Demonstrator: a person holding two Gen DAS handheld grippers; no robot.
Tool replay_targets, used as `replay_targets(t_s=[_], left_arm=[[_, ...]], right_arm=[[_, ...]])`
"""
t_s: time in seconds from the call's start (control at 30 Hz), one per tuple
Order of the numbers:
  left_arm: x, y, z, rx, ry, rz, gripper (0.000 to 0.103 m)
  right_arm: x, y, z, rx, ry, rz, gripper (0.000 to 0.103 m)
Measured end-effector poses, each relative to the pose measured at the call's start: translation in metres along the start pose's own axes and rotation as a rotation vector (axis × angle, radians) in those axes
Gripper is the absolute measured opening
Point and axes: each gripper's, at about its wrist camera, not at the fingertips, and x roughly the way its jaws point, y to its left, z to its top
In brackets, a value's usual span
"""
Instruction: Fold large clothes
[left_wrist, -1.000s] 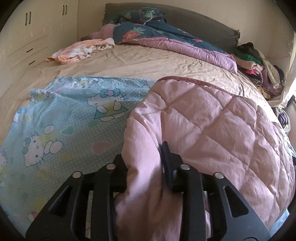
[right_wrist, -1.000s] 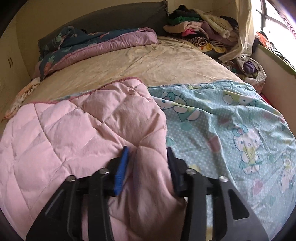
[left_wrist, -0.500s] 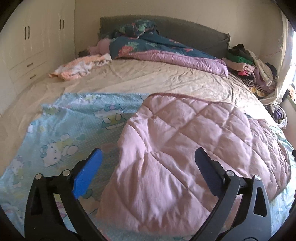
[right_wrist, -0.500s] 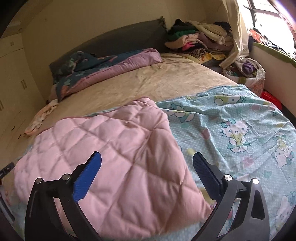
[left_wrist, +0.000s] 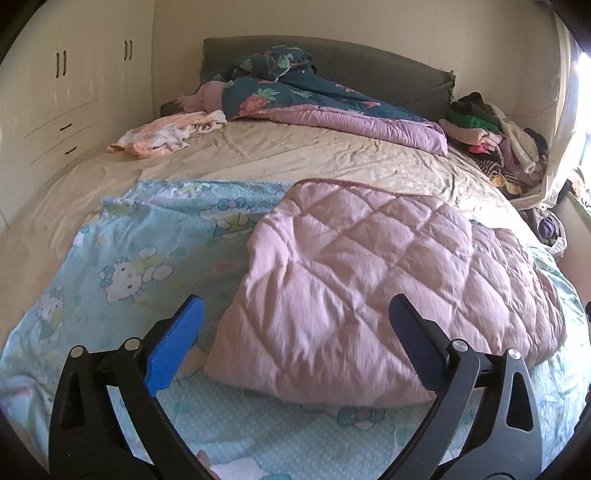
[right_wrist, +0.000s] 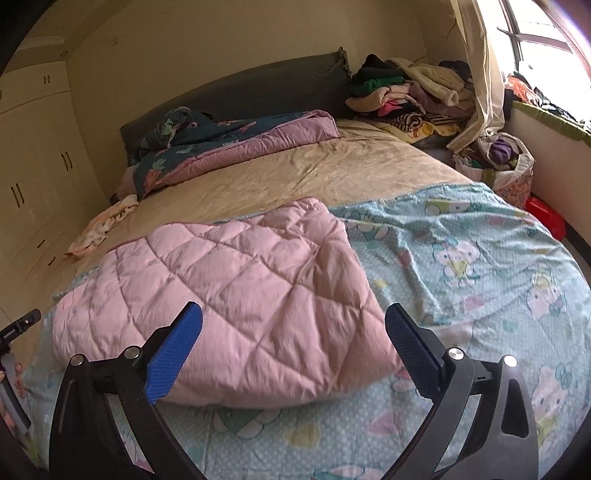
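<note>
Both the left hand-held gripper (left_wrist: 295, 332) and right hand-held gripper (right_wrist: 293, 332) hang wide open, empty. The pink quilt (left_wrist: 388, 280) lies half-folded on the bed (left_wrist: 314, 155); next, pinch both near corners evenly.

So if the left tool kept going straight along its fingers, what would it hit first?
Most likely the pink quilt, folded on the blue sheet. The left tool is open and empty, aimed down at the quilt's near part. Depth is unclear, so it might meet the sheet just short of it.
</note>
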Motion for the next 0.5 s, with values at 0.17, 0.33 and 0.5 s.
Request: replay_targets(t_s=[0.17, 0.33, 0.5], left_arm=[[-0.004, 0.003, -0.013, -0.016, 0.019, -0.009, 0.094], [-0.003, 0.009, -0.030, -0.053, 0.054, -0.045, 0.093], [0.009, 0.021, -0.050, -0.186, 0.128, -0.164, 0.093]], right_arm=[[-0.005, -0.006, -0.017, 0.038, 0.026, -0.003, 0.099], [-0.005, -0.013, -0.032, 0.083, 0.049, -0.009, 0.099], [0.000, -0.021, -0.050, 0.151, 0.091, -0.004, 0.099]])
